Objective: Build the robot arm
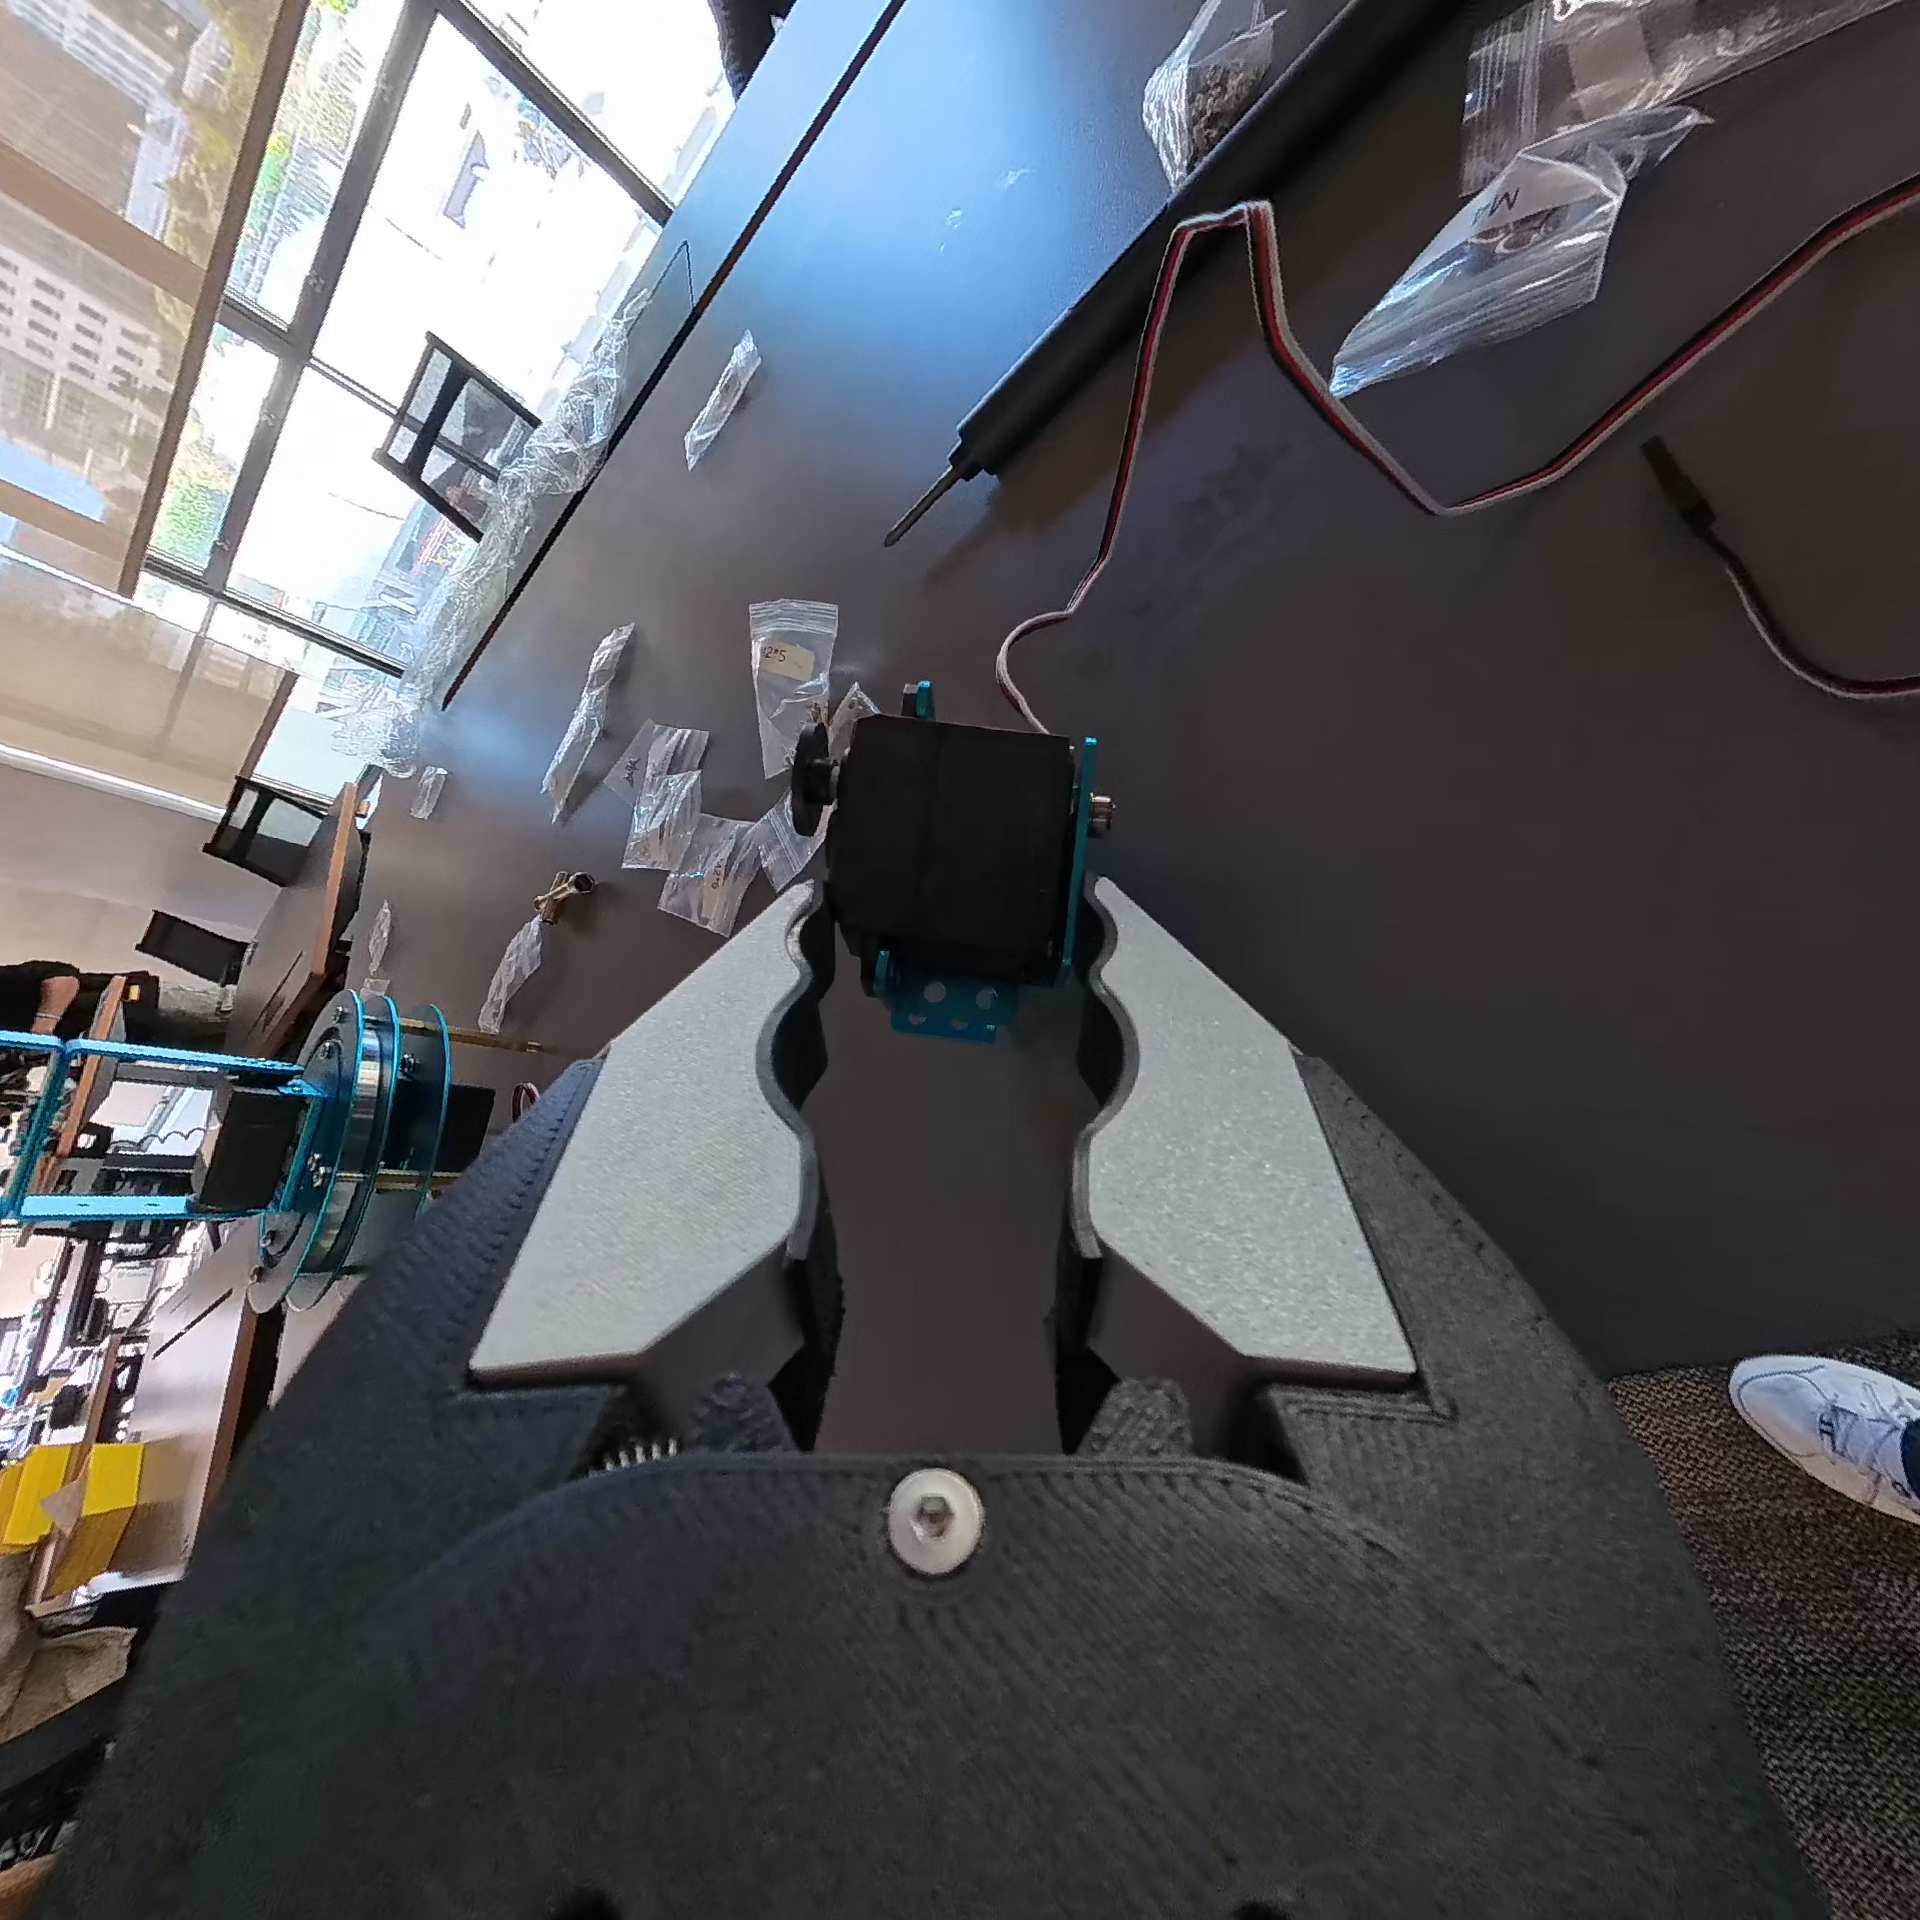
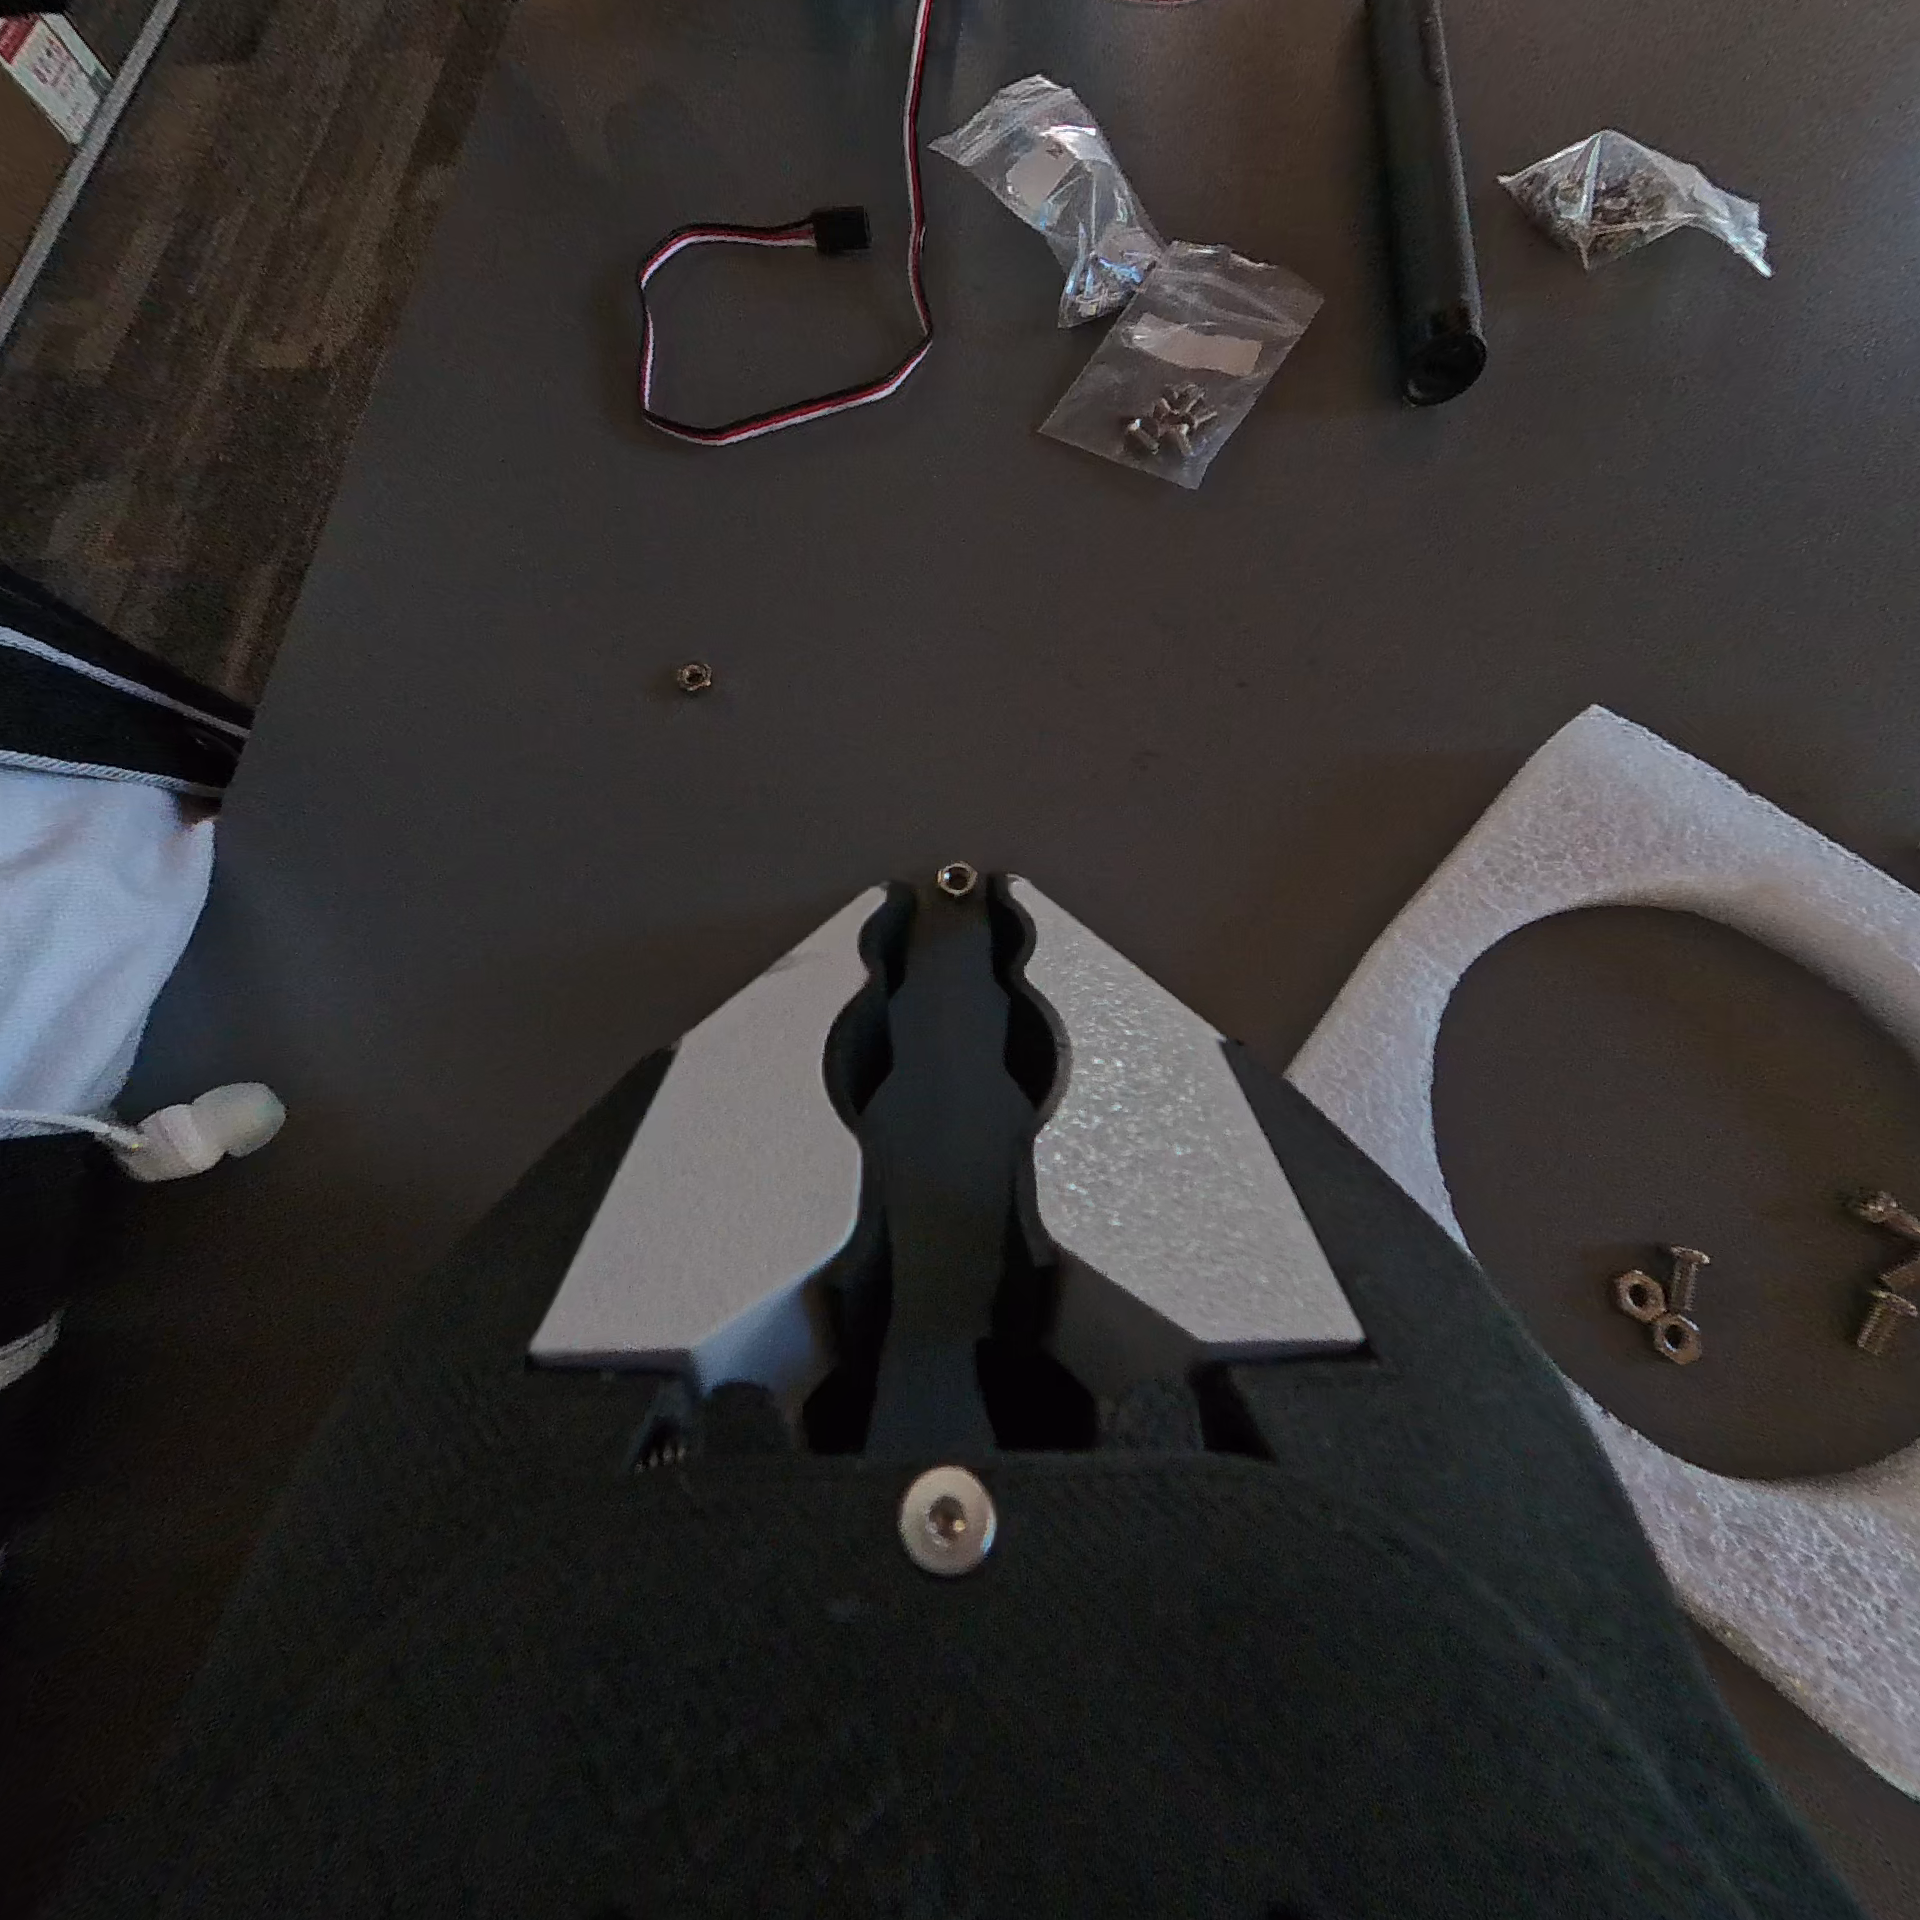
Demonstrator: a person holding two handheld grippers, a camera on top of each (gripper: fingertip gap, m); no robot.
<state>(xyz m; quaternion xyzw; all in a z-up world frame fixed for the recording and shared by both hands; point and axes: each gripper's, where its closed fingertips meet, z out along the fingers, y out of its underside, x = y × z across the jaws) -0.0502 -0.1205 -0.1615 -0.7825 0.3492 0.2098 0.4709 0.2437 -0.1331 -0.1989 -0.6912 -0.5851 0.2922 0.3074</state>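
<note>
My left gripper [image 1: 951, 906] is shut on a black servo motor [image 1: 948, 847] that sits in a blue metal bracket [image 1: 954, 1006]. The silver fingertips press its two sides and hold it over the dark table [image 1: 1455, 935]. The servo's red, white and black cable [image 1: 1148, 416] trails across the table. My right gripper [image 2: 954, 883] is shut on a small metal nut [image 2: 954, 879] pinched at the very tips, just above the dark table [image 2: 935, 623].
A black screwdriver [image 1: 1049, 390] and several small plastic bags [image 1: 795, 675] lie past the servo. A blue disc assembly [image 1: 332, 1132] stands at left. In the right wrist view are a loose nut [image 2: 686, 677], a coiled cable [image 2: 779, 322], screw bags [image 2: 1179, 364] and white foam [image 2: 1662, 821] ringing nuts and screws [image 2: 1662, 1320]. My right tips are about 25 centimeters from the black screwdriver [image 1: 1049, 390], my left tips only 15 centimeters.
</note>
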